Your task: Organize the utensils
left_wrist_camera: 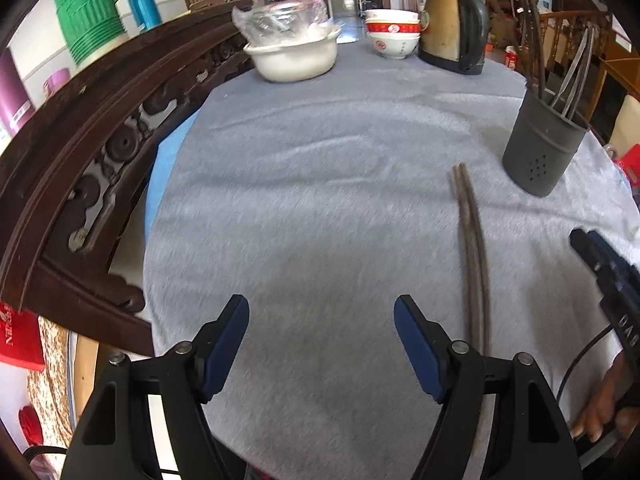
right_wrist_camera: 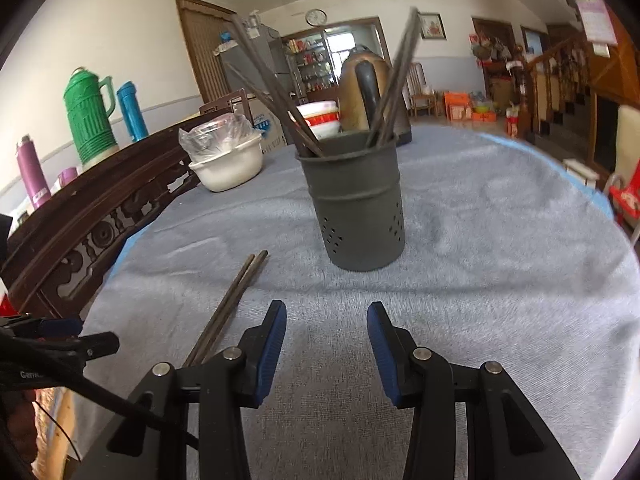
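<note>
A pair of dark chopsticks (left_wrist_camera: pixel 472 252) lies on the grey tablecloth, just right of my open, empty left gripper (left_wrist_camera: pixel 322 312); its near end runs under the right finger. A dark grey perforated utensil holder (left_wrist_camera: pixel 540 148) with several chopsticks stands at the far right. In the right wrist view the holder (right_wrist_camera: pixel 360 208) stands straight ahead of my open, empty right gripper (right_wrist_camera: pixel 326 318), and the loose chopsticks (right_wrist_camera: pixel 232 304) lie to its left. The right gripper's tip (left_wrist_camera: pixel 600 260) shows at the left view's right edge.
A white basin (left_wrist_camera: pixel 292 56) with plastic-wrapped contents, stacked bowls (left_wrist_camera: pixel 394 36) and a brass kettle (left_wrist_camera: pixel 456 28) stand at the table's far side. A carved wooden chair back (left_wrist_camera: pixel 100 152) curves along the left. Green and blue flasks (right_wrist_camera: pixel 92 116) stand behind it.
</note>
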`<move>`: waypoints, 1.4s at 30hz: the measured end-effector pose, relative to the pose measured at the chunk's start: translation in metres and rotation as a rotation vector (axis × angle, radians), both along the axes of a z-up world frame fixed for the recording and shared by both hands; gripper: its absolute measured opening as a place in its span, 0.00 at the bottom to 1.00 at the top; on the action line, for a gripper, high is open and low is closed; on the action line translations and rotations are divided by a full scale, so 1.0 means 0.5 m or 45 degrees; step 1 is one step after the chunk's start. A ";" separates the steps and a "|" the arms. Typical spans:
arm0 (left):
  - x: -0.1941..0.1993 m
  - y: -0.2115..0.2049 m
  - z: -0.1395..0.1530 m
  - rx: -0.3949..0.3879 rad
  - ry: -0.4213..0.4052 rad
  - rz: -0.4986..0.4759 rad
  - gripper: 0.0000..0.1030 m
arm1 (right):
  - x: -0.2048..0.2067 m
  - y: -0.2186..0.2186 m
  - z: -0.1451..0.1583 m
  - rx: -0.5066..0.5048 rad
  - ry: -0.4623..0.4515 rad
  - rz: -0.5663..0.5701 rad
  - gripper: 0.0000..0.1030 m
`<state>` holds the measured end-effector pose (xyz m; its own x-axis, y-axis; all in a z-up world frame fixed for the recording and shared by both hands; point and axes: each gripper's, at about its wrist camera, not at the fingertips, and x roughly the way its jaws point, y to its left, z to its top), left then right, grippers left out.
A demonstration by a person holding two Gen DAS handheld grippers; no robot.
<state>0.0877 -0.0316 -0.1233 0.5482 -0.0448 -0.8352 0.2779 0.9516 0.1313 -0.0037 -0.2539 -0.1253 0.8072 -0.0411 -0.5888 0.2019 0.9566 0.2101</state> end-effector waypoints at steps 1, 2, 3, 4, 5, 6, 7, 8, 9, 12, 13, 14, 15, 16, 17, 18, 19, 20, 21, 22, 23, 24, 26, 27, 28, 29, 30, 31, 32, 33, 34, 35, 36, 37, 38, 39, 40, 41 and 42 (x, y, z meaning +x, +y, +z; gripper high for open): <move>0.004 -0.008 0.002 -0.002 -0.007 -0.008 0.73 | -0.001 -0.001 0.002 0.008 -0.010 0.004 0.44; 0.007 -0.016 0.004 -0.004 -0.013 -0.016 0.73 | -0.004 -0.002 0.003 0.010 -0.023 0.007 0.44; 0.013 -0.029 0.005 -0.003 -0.020 -0.030 0.73 | -0.006 0.000 0.003 0.002 -0.028 0.004 0.44; 0.016 -0.037 0.005 -0.001 -0.023 -0.037 0.73 | -0.006 0.000 0.002 0.000 -0.027 0.005 0.44; 0.020 -0.047 0.004 -0.001 -0.022 -0.046 0.73 | -0.007 0.001 0.003 0.002 -0.030 0.009 0.44; 0.026 -0.059 0.000 -0.003 -0.013 -0.058 0.73 | -0.008 0.001 0.003 0.001 -0.035 0.010 0.44; 0.029 -0.067 -0.003 -0.005 -0.004 -0.066 0.73 | -0.010 0.000 0.002 0.002 -0.039 0.009 0.44; 0.033 -0.076 -0.006 -0.007 0.005 -0.074 0.73 | -0.011 -0.002 0.001 0.007 -0.040 0.007 0.44; 0.037 -0.084 -0.010 -0.008 0.015 -0.082 0.73 | -0.013 -0.006 0.000 0.020 -0.042 0.002 0.45; 0.050 -0.104 -0.024 -0.006 0.046 -0.096 0.73 | -0.016 -0.018 -0.002 0.058 -0.047 -0.017 0.45; 0.054 -0.108 -0.027 -0.005 0.054 -0.097 0.73 | -0.017 -0.022 -0.002 0.067 -0.049 -0.023 0.45; 0.056 -0.111 -0.030 -0.003 0.061 -0.096 0.73 | -0.017 -0.025 -0.002 0.075 -0.050 -0.027 0.45; 0.059 -0.114 -0.033 -0.001 0.069 -0.096 0.73 | -0.018 -0.028 -0.003 0.085 -0.051 -0.032 0.44; 0.062 -0.116 -0.036 -0.002 0.078 -0.094 0.73 | -0.018 -0.032 -0.003 0.094 -0.053 -0.038 0.44; 0.064 -0.118 -0.039 -0.004 0.086 -0.092 0.73 | -0.019 -0.034 -0.004 0.101 -0.055 -0.044 0.44; 0.062 -0.120 -0.038 -0.005 0.091 -0.091 0.73 | -0.019 -0.038 -0.004 0.109 -0.058 -0.052 0.45; 0.062 -0.122 -0.039 -0.006 0.095 -0.092 0.73 | -0.019 -0.039 -0.004 0.114 -0.059 -0.058 0.45; 0.063 -0.123 -0.040 -0.005 0.095 -0.094 0.73 | -0.019 -0.041 -0.005 0.118 -0.059 -0.065 0.44; 0.064 -0.125 -0.041 -0.001 0.093 -0.096 0.73 | -0.018 -0.045 -0.006 0.127 -0.056 -0.072 0.44; 0.065 -0.127 -0.042 0.003 0.095 -0.096 0.73 | -0.017 -0.047 -0.006 0.134 -0.055 -0.076 0.44; 0.066 -0.128 -0.043 0.006 0.100 -0.097 0.73 | -0.017 -0.049 -0.006 0.140 -0.056 -0.081 0.45; 0.067 -0.130 -0.044 0.008 0.105 -0.102 0.73 | -0.018 -0.052 -0.006 0.147 -0.062 -0.088 0.44; 0.068 -0.134 -0.047 0.028 0.105 -0.110 0.73 | -0.020 -0.055 -0.006 0.157 -0.070 -0.092 0.44; 0.069 -0.139 -0.051 0.051 0.106 -0.116 0.73 | -0.021 -0.059 -0.006 0.168 -0.074 -0.095 0.44; 0.070 -0.142 -0.053 0.064 0.108 -0.119 0.73 | -0.022 -0.061 -0.007 0.177 -0.077 -0.097 0.45; 0.070 -0.145 -0.055 0.074 0.108 -0.119 0.73 | -0.023 -0.065 -0.007 0.189 -0.082 -0.100 0.44; 0.072 -0.149 -0.056 0.083 0.109 -0.119 0.73 | -0.025 -0.069 -0.008 0.201 -0.086 -0.106 0.44; 0.073 -0.150 -0.057 0.086 0.111 -0.116 0.73 | -0.027 -0.074 -0.009 0.218 -0.089 -0.111 0.45; 0.075 -0.152 -0.057 0.088 0.114 -0.113 0.73 | -0.028 -0.077 -0.010 0.231 -0.089 -0.112 0.45; 0.077 -0.156 -0.059 0.089 0.119 -0.106 0.73 | -0.028 -0.081 -0.011 0.245 -0.087 -0.113 0.45; 0.078 -0.157 -0.059 0.090 0.122 -0.102 0.73 | -0.028 -0.083 -0.012 0.254 -0.085 -0.114 0.45; 0.079 -0.159 -0.061 0.092 0.124 -0.099 0.73 | -0.028 -0.083 -0.013 0.259 -0.083 -0.113 0.45; 0.078 -0.161 -0.062 0.096 0.128 -0.096 0.73 | -0.028 -0.082 -0.013 0.260 -0.078 -0.111 0.45; 0.078 -0.162 -0.063 0.097 0.131 -0.095 0.73 | -0.028 -0.081 -0.013 0.258 -0.076 -0.108 0.45; 0.079 -0.163 -0.064 0.099 0.136 -0.095 0.73 | -0.028 -0.080 -0.013 0.254 -0.075 -0.105 0.45; 0.079 -0.164 -0.064 0.100 0.141 -0.095 0.73 | -0.028 -0.077 -0.013 0.246 -0.074 -0.101 0.45; 0.081 -0.164 -0.065 0.102 0.147 -0.097 0.73 | -0.027 -0.076 -0.013 0.243 -0.074 -0.098 0.45; 0.081 -0.165 -0.066 0.104 0.152 -0.100 0.73 | -0.026 -0.075 -0.013 0.240 -0.071 -0.096 0.45; 0.082 -0.166 -0.067 0.110 0.156 -0.104 0.73 | -0.024 -0.075 -0.014 0.240 -0.068 -0.097 0.45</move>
<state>0.1285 -0.1144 -0.1568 0.4393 -0.0099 -0.8983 0.3729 0.9118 0.1723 -0.0157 -0.2914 -0.1321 0.8361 0.0036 -0.5485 0.2560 0.8818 0.3960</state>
